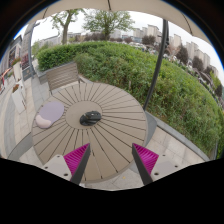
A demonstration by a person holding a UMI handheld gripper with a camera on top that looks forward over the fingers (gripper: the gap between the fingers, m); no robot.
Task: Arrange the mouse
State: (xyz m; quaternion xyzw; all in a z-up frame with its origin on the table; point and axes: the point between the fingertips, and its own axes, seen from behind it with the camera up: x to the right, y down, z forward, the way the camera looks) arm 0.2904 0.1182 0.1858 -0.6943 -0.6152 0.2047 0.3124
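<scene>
While the gripper (110, 160) hangs above the near rim of a round slatted table (120, 135), its two fingers stand spread wide, their pink pads (76, 157) facing each other with nothing between them. A dark computer mouse (90, 117) lies on the tabletop, beyond the fingers and a little to the left of the line between them, near the middle of the table. To the left of the mouse, at the table's far-left edge, rests a pale lilac mouse mat (49, 112), apart from the mouse. Behind the table stands a slatted wooden chair (62, 76), and beyond that a green hedge (150, 75) and a dark pole (158, 65). This looks like the approach, before any grasp. The next move would likely bring the released fingers forward and down to straddle the mouse, then close on its sides.
</scene>
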